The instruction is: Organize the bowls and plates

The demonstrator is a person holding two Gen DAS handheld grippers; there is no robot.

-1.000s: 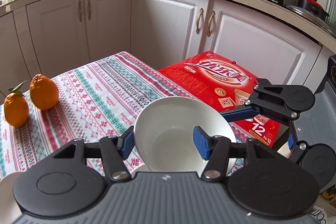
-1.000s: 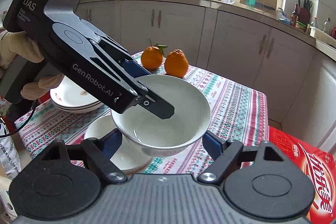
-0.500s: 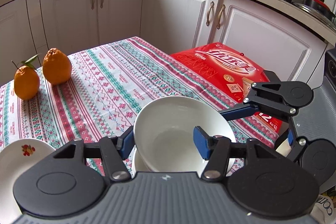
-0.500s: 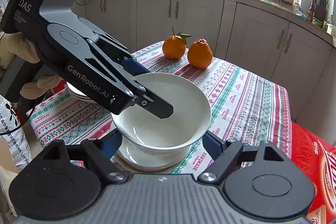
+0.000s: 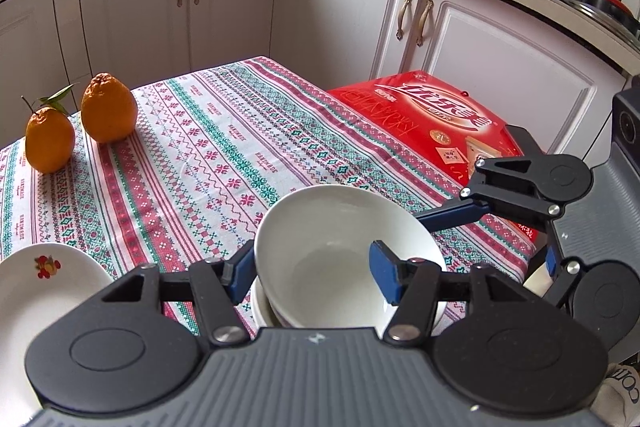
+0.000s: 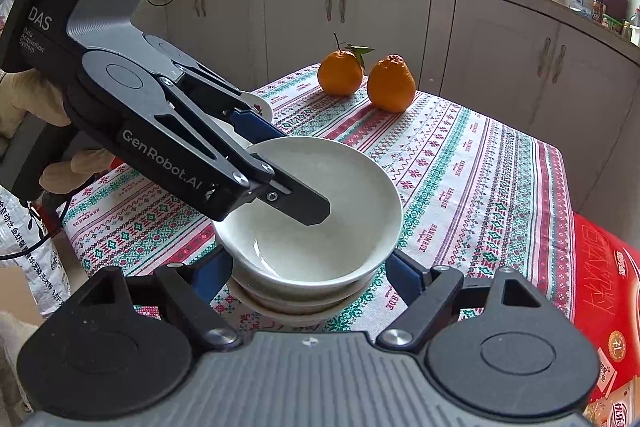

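A white bowl (image 5: 332,251) (image 6: 320,227) sits nested in the bowls stacked beneath (image 6: 288,303) on the patterned tablecloth. My left gripper (image 5: 312,271) (image 6: 296,171) straddles the bowl's wall, one pad inside and one outside. Its jaws are opening, though the pads look as if they touch the bowl. My right gripper (image 6: 308,279) clasps the bowl's lower sides, a blue pad against each. One of its fingers (image 5: 452,217) runs along the bowl's far rim in the left wrist view. A flower-printed plate (image 5: 40,287) (image 6: 260,107) lies beside the stack.
Two oranges (image 5: 80,123) (image 6: 364,79) stand at the table's far end. A red box (image 5: 432,123) (image 6: 600,275) lies past the table edge, with white cabinets (image 5: 360,27) behind. A gloved hand (image 6: 24,107) holds the left gripper.
Both grippers came down with the white bowl. It hung above the lower bowl before and now rests inside it.
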